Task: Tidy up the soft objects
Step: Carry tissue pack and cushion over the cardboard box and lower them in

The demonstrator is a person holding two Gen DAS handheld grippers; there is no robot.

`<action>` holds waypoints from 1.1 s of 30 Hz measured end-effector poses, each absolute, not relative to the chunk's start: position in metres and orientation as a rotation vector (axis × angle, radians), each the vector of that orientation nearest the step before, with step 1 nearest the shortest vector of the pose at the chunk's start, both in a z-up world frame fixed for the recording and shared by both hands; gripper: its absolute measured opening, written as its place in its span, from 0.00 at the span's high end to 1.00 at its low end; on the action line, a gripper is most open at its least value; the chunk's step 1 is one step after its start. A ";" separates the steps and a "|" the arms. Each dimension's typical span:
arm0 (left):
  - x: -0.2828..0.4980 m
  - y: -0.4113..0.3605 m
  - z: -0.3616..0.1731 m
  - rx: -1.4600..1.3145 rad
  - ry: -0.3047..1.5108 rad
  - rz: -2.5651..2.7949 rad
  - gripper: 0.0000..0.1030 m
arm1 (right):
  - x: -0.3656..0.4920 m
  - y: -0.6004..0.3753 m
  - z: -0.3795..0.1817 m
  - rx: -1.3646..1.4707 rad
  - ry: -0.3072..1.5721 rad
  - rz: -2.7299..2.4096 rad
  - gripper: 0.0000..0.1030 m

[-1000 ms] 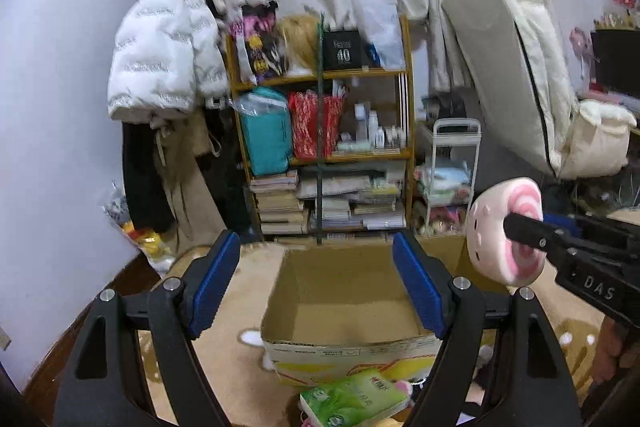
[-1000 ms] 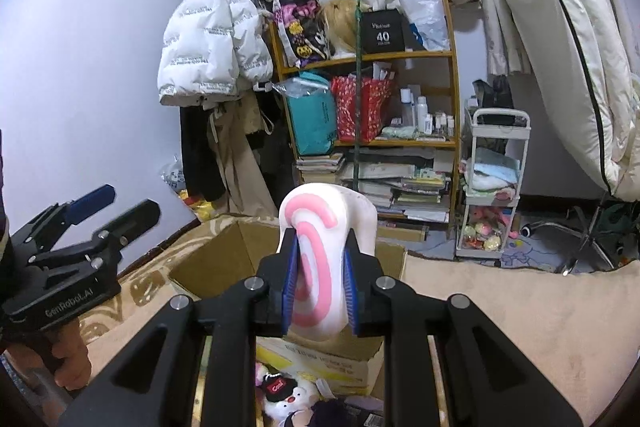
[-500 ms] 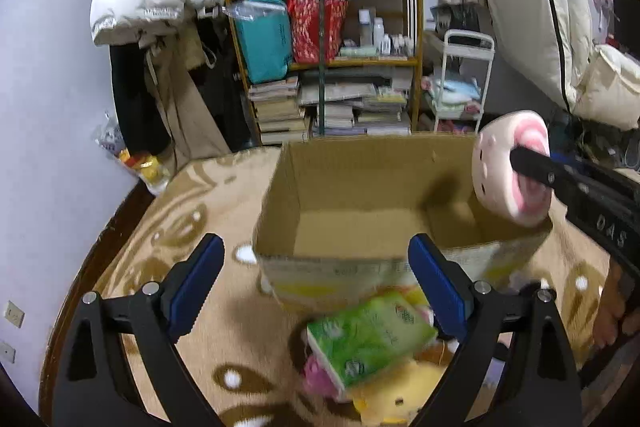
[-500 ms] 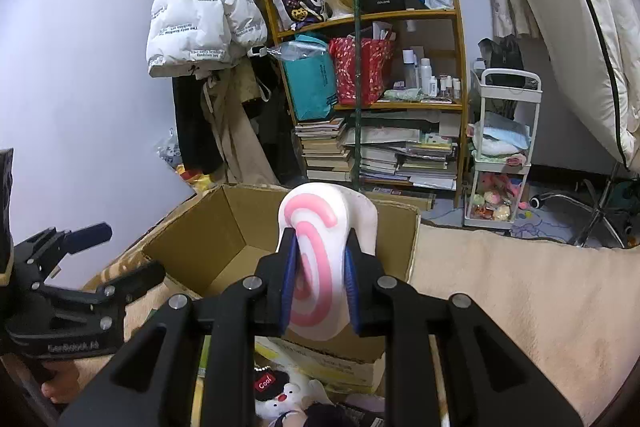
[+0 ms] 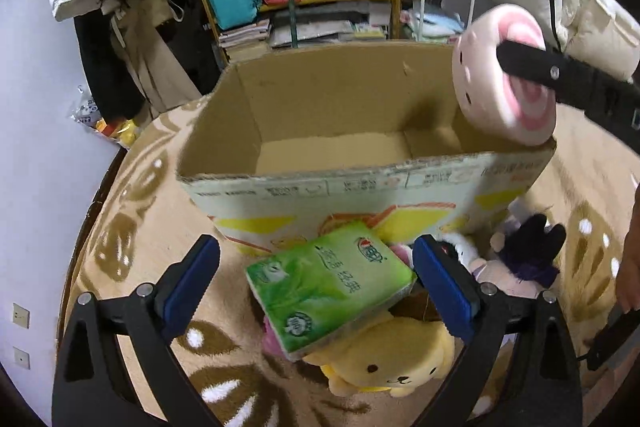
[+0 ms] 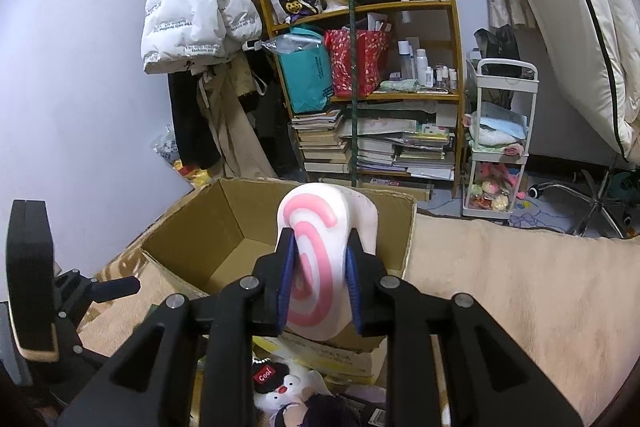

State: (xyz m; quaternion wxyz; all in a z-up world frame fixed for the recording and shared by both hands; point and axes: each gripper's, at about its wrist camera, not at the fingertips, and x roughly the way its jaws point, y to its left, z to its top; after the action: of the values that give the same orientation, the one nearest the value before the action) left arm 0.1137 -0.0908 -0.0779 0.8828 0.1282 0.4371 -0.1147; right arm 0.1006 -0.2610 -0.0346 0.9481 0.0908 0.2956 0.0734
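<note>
An open cardboard box (image 5: 320,187) stands on the rug, its inside bare. My right gripper (image 6: 320,239) is shut on a white cushion toy with a pink swirl (image 6: 316,255), held over the box's near right corner (image 6: 400,267). The left wrist view shows that toy (image 5: 492,87) at the upper right. My left gripper (image 5: 314,243) points down at the pile in front of the box, and its jaws are opening. A green tissue pack (image 5: 328,291) lies between them, untouched by the pads, on top of a yellow plush (image 5: 384,367).
A dark-haired doll (image 5: 528,251) and a white plush with a black cap (image 6: 276,383) lie beside the box. Behind it stand a cluttered wooden shelf (image 6: 380,95), a white cart (image 6: 500,147), a hanging white jacket (image 6: 192,11) and a leaning mattress (image 6: 580,27).
My left gripper has dropped and tipped down toward the pile in front of the box, and its jaws have widened. The right gripper has sunk a little with the swirl toy.
</note>
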 end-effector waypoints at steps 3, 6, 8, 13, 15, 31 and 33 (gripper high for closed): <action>0.113 -0.094 -0.083 0.277 0.926 -0.240 0.07 | 0.102 -0.261 -0.038 0.187 0.616 0.150 0.75; 0.113 -0.094 -0.085 0.278 0.928 -0.237 0.07 | 0.102 -0.261 -0.040 0.187 0.624 0.153 0.75; 0.113 -0.093 -0.087 0.271 0.936 -0.251 0.15 | 0.103 -0.261 -0.040 0.190 0.627 0.156 0.75; 0.111 -0.090 -0.086 0.263 0.931 -0.250 0.16 | 0.103 -0.261 -0.041 0.194 0.629 0.155 0.74; 0.109 -0.087 -0.083 0.255 0.918 -0.245 0.16 | 0.102 -0.261 -0.041 0.194 0.629 0.155 0.74; 0.083 -0.063 0.003 0.158 0.506 -0.249 0.16 | 0.100 -0.262 -0.045 0.209 0.632 0.153 0.71; 0.092 -0.064 0.005 0.153 0.500 -0.245 0.16 | 0.100 -0.262 -0.045 0.212 0.635 0.154 0.70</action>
State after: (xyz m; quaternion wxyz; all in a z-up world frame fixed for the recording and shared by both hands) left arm 0.0923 -0.0644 0.0049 0.9586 0.0757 0.2465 -0.1206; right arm 0.1001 -0.2623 -0.0452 0.9416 0.1039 0.3112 0.0755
